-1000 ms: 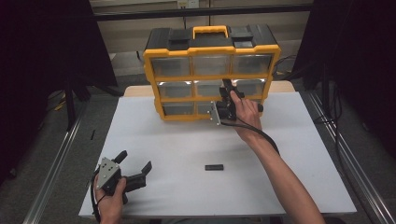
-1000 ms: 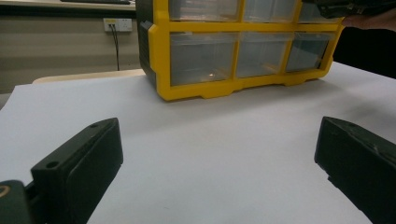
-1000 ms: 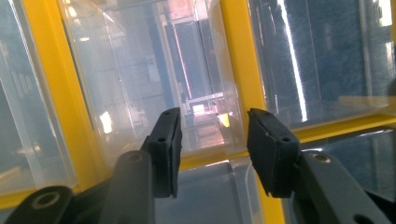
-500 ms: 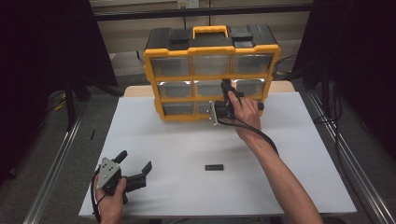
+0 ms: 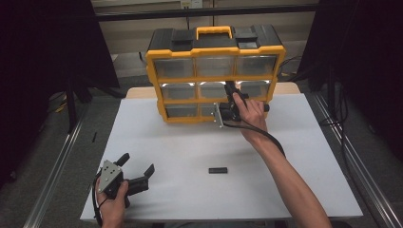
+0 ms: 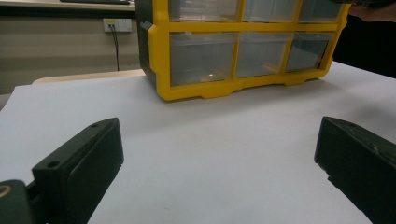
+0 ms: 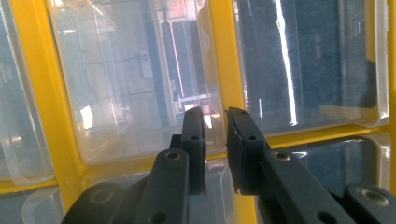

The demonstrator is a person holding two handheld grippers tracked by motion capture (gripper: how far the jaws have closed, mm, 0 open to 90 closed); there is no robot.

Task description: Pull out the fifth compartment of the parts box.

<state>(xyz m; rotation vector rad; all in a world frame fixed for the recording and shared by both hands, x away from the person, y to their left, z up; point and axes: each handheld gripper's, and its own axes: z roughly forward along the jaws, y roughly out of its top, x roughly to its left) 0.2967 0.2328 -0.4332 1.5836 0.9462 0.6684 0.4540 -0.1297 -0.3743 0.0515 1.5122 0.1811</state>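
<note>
The yellow-and-black organizer (image 5: 215, 71) of clear drawers stands upright at the tabletop's (image 5: 180, 147) far edge. The right hand-held gripper (image 7: 215, 116), jaws just narrowed, seemingly pinches a middle drawer's (image 7: 140, 84) edge. The left hand-held gripper (image 5: 138, 167) rests gaping, empty.

lab: railed, black-curtained test table (image 5: 157, 142)
</note>
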